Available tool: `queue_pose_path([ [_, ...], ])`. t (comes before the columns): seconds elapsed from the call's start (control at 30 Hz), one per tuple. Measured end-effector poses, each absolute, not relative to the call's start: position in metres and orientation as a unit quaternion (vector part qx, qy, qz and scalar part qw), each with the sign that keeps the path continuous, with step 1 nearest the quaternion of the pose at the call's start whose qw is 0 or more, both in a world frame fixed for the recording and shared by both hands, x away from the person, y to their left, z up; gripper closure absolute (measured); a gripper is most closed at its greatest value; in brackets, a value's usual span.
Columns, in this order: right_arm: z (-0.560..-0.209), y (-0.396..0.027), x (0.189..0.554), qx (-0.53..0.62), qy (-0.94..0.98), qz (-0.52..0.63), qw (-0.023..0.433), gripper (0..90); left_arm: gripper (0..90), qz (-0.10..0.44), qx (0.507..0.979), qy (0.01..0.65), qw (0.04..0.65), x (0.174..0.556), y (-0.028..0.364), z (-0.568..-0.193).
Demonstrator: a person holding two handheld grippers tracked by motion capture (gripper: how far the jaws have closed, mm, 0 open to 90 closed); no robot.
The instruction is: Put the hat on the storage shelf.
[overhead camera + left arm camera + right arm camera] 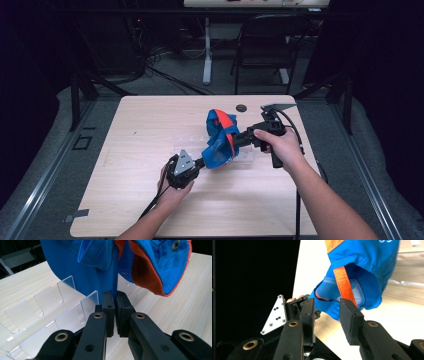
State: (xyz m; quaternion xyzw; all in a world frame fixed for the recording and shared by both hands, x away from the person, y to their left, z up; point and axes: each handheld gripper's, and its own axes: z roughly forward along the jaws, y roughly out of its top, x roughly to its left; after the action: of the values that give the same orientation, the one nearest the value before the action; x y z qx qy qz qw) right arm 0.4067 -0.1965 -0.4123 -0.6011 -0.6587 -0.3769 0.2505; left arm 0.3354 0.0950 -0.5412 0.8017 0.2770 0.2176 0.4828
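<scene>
A blue cap with orange panels hangs above the middle of the wooden table, held up between my two grippers. My left gripper comes from the lower left. In the left gripper view its jaws are shut on the thin edge of the cap's blue brim. My right gripper reaches in from the right. In the right gripper view it stands open, its two fingers apart beside the cap's mesh and orange strap. The left gripper's grey plate shows beyond.
A clear acrylic rack with upright dividers lies on the table under the cap. A small dark disc sits near the far edge. A black chair and a table leg stand beyond the table.
</scene>
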Motion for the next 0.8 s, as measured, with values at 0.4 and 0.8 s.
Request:
queue_pose_path([
  [0.4,-0.414,-0.207,0.401,-0.609,-0.656,-0.376,0.239,66.2,77.2,0.215,0.798,0.291,0.482,0.335,0.099,-0.541],
  [0.8,-0.414,-0.212,0.396,-0.613,-0.66,-0.384,0.206,65.3,63.7,0.204,0.806,0.302,0.467,0.332,0.106,-0.54],
])
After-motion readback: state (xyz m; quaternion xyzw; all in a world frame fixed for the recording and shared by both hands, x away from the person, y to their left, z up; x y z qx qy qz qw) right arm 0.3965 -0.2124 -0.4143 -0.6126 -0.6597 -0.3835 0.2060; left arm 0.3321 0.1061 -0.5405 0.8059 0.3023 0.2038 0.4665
